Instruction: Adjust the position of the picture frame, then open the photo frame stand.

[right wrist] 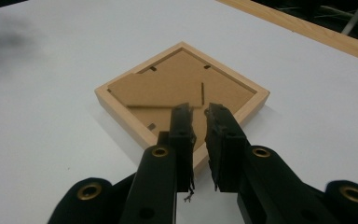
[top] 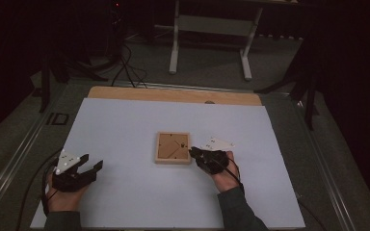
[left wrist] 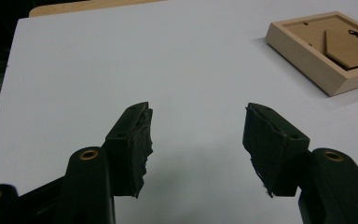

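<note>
High view. A square pale-wood picture frame lies back-up near the middle of the white sheet that covers the table, its brown fibreboard backing faintly visible; detail on the backing is too small to read. The right gripper reaches the frame's right edge; whether it touches is hard to tell. The left gripper rests well to the left of the frame, jaws spread. The surroundings are dark.

Left gripper view. The two black jaws stand wide apart with nothing between them, released over the bare sheet. The frame sits far to the upper right, cut off by the picture's right edge.

Right gripper view. The frame appears corner-on, its raised light rim enclosing the recessed brown backing, on which a folded stand flap lies. The jaws, a narrow gap apart and grasping nothing, hover over the frame's near corner, hiding part of the rim.
</note>
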A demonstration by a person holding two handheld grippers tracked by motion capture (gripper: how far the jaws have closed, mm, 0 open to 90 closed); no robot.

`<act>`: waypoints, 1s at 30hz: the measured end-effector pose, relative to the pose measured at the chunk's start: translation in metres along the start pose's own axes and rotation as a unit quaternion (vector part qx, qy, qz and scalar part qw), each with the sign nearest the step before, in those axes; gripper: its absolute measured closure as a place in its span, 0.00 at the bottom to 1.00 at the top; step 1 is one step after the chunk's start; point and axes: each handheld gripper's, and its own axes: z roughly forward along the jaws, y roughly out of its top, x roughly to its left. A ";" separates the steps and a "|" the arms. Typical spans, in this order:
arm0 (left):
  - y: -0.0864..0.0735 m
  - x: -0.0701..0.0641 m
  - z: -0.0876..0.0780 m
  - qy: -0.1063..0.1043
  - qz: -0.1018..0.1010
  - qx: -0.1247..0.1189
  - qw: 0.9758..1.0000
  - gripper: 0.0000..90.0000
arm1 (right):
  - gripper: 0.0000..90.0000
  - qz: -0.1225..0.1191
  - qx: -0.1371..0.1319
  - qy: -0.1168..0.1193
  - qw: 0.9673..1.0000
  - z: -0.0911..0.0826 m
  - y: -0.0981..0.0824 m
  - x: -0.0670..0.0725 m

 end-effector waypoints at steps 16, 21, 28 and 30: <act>0.002 -0.014 0.006 -0.020 0.017 0.002 1.000 0.46 | 0.91 0.013 -0.001 -0.010 1.000 0.008 -0.010 -0.004; 0.005 -0.023 0.009 -0.035 0.020 0.003 0.999 0.47 | 0.99 0.012 -0.002 -0.014 1.000 0.010 -0.011 -0.003; 0.019 -0.035 0.011 -0.057 0.037 -0.005 0.998 0.48 | 1.00 0.019 -0.003 -0.020 1.000 0.011 -0.012 -0.008; 0.025 -0.038 0.015 -0.059 0.042 -0.004 0.997 0.48 | 1.00 0.023 -0.003 -0.020 1.000 0.011 -0.013 -0.009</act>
